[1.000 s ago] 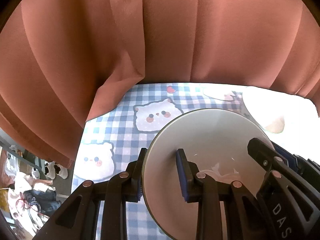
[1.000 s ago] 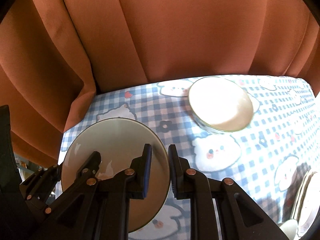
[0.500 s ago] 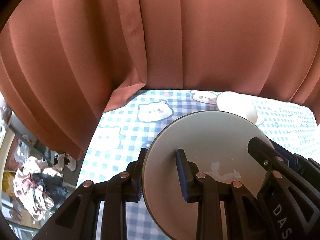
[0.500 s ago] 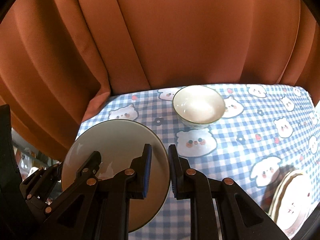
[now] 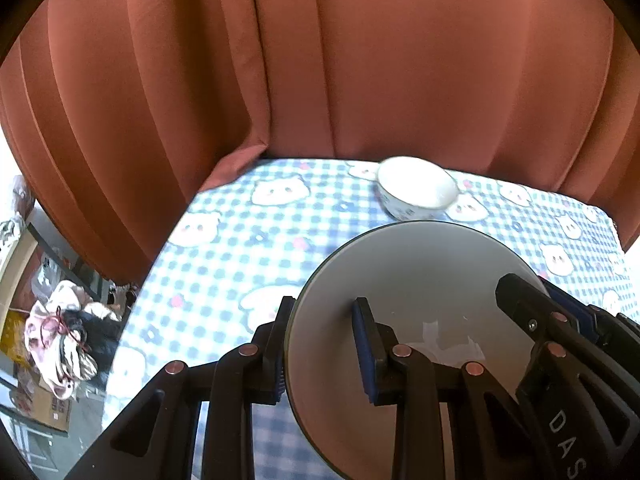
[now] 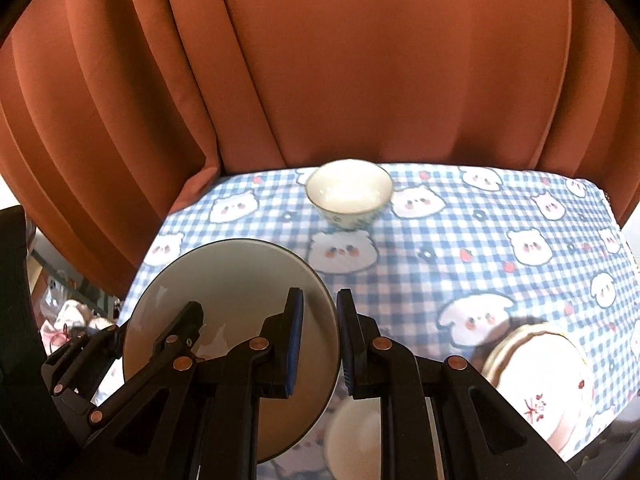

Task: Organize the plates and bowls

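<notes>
A large pale grey plate (image 5: 416, 280) (image 6: 224, 280) hangs above the table, held at both sides. My left gripper (image 5: 320, 344) is shut on its left rim, one finger under and one on top. My right gripper (image 6: 320, 340) is shut on its right rim in the same way. A small white bowl (image 5: 418, 190) (image 6: 348, 192) with a patterned outside stands at the far edge of the table, beyond the plate. Low at the right in the right wrist view lies a stack of plates (image 6: 536, 384) with a red motif. A white bowl (image 6: 352, 436) shows partly below my right gripper.
The table carries a blue-and-white checked cloth (image 6: 480, 272) with bear faces. A rust-orange curtain (image 5: 320, 60) hangs close behind its far edge and around its left corner. Past the left edge, the floor holds shoes and clutter (image 5: 64, 344).
Both grippers have drawn back and up with the plate between them. The far bowl looks smaller and further off, and the plate stack and near bowl have come into the right wrist view.
</notes>
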